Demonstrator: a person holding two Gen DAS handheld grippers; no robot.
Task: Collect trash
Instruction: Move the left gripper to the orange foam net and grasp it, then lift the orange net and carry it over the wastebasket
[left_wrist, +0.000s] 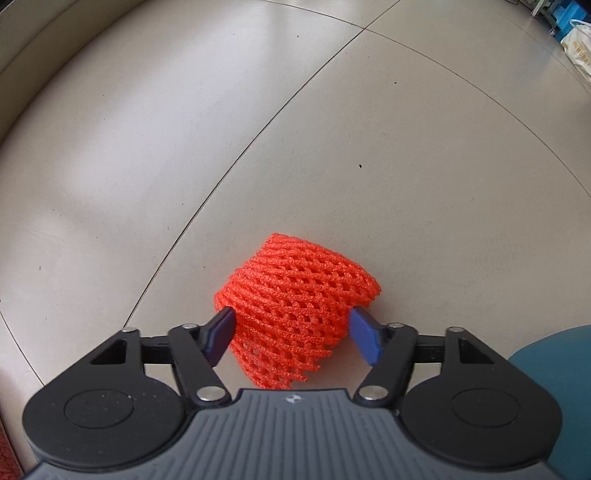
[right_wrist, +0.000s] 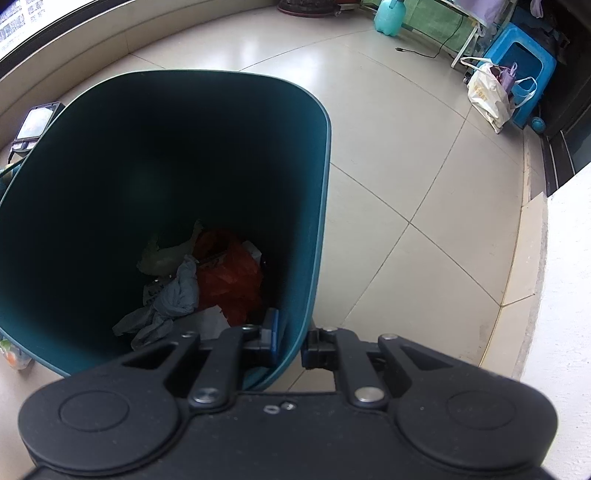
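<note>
Orange foam netting, a crumpled fruit-sleeve mesh, lies on the glossy beige tiled floor, and the left gripper is down over it, pointing steeply at the floor. Its two blue pads stand at nine and three o'clock of the mesh, right against its sides; I cannot tell whether they press it yet or only flank it, so the claw reads as part-spread around the netting. A dark tile seam runs from seven o'clock up toward one o'clock just beside the mesh. At four o'clock of the left view a slice of teal rim shows.

Over on the other side, the right gripper is pinched on the wall of the tall teal plastic bin, one pad inside and one outside its near rim. Down in the bin's bottom sit a red plastic bag, a grey crumpled rag and pale yellowish wrapping. Toward two o'clock, well apart across the floor, a blue plastic stool stands with a cream shopping bag leaning against it.
</note>
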